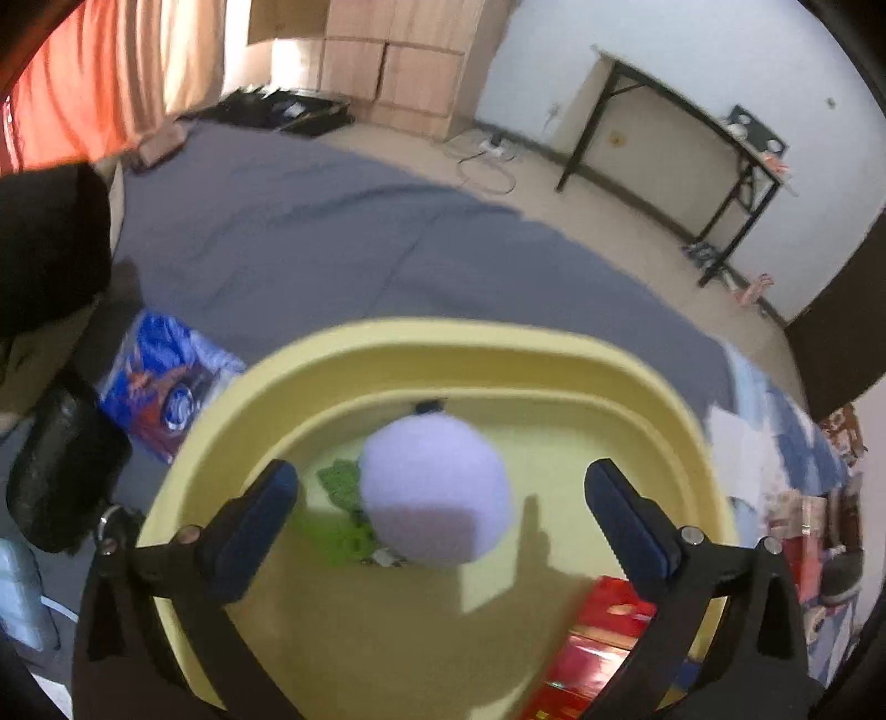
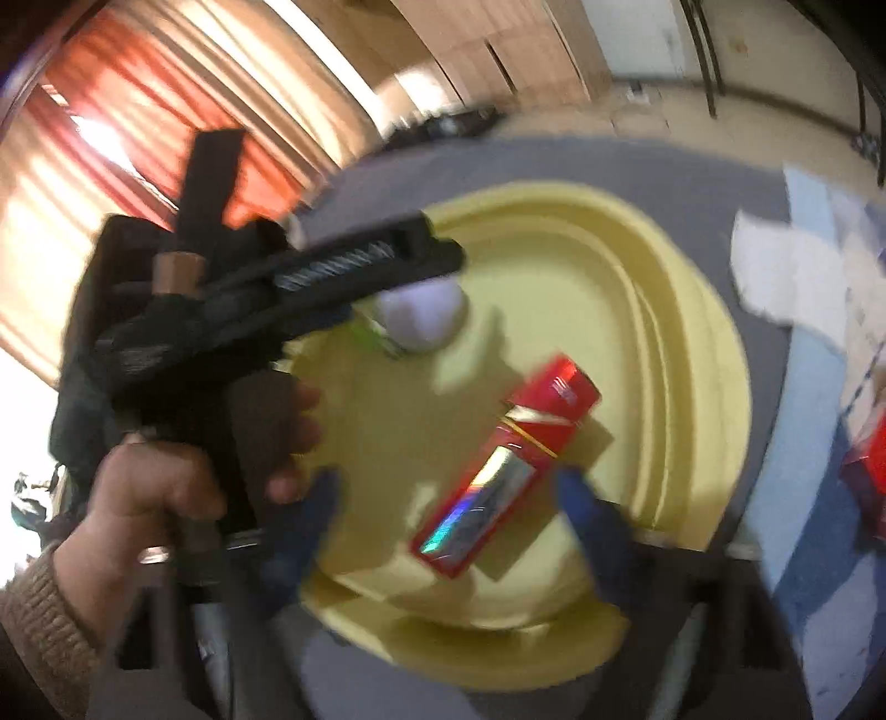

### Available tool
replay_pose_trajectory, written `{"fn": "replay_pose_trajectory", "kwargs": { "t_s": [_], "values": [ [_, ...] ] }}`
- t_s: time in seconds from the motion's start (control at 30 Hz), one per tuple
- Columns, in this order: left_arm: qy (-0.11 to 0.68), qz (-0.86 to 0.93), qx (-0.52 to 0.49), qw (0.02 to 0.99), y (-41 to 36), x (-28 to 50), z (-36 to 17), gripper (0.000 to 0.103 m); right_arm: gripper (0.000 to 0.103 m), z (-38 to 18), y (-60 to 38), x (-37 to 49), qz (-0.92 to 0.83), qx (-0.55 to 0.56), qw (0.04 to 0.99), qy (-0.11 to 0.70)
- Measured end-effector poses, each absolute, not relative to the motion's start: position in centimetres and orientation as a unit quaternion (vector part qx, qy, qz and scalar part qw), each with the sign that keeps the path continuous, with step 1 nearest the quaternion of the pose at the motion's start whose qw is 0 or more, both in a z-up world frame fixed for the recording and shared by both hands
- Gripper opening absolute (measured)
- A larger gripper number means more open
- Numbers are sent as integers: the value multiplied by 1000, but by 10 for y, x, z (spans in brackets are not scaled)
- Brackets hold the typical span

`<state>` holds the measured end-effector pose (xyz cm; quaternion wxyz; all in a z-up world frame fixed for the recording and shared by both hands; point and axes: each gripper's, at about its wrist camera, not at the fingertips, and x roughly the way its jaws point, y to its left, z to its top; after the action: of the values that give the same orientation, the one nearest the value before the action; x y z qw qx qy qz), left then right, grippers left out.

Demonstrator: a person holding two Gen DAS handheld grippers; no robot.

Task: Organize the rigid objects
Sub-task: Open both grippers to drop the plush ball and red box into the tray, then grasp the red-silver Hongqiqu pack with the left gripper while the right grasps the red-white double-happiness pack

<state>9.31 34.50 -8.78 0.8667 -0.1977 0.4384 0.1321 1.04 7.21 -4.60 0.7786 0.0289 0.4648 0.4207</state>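
A grey sheet (image 1: 310,232) covers a broad bed-like surface in the foreground. Beyond it lies a beige floor (image 1: 581,221) with a white power strip and loose cable (image 1: 490,152). Stacked cardboard boxes (image 1: 404,55) stand against the far wall, beside an orange curtain (image 1: 83,83) lit from behind by daylight. A black-framed folding table (image 1: 686,138) stands along the white wall (image 1: 720,50) on the right. A dark door edge (image 1: 836,332) shows at the far right.
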Motion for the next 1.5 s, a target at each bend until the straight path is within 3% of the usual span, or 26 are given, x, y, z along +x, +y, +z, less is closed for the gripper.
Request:
{"fn": "replay_pose_trajectory", "kwargs": {
  "t_s": [0.17, 0.33, 0.6, 0.97, 1.03, 1.07, 1.13, 1.17, 1.2, 1.4, 1.5],
  "values": [
    [419, 113, -177, 883, 321, 94, -49, 103, 103, -20, 25, -16, 380, 61, 829, 407],
    [425, 9, -165, 890, 241, 98, -26, 103, 103, -19, -79, -36, 268, 70, 885, 374],
    [503, -52, -80, 859, 104, 122, -64, 103, 103, -40, -266, -25, 45, 78, 916, 392],
    [519, -6, -77, 851, 61, 154, -88, 102, 100, -67, -287, 25, 77, 31, 902, 423],
    [516, -8, -94, 851, 65, 153, -91, 91, 99, -66, -286, 32, 79, 5, 907, 414],
    [515, -9, -93, 852, 64, 151, -91, 73, 96, -71, -281, 35, 81, 3, 905, 417],
    [510, -15, -89, 856, 62, 148, -90, 66, 83, -81, -286, 43, 69, -3, 906, 417],
    [504, -16, -85, 859, 61, 147, -88, 59, 69, -82, -285, 43, 60, -10, 911, 408],
    [499, -18, -81, 862, 61, 146, -86, 59, 58, -84, -289, 42, 58, -10, 915, 400],
    [459, -51, -107, 880, 70, 135, -53, 59, 56, -82, -310, 18, 65, -3, 923, 378],
    [440, -63, -140, 885, 92, 124, -28, 59, 56, -45, -322, -13, 69, 3, 935, 347]
  ]
}}
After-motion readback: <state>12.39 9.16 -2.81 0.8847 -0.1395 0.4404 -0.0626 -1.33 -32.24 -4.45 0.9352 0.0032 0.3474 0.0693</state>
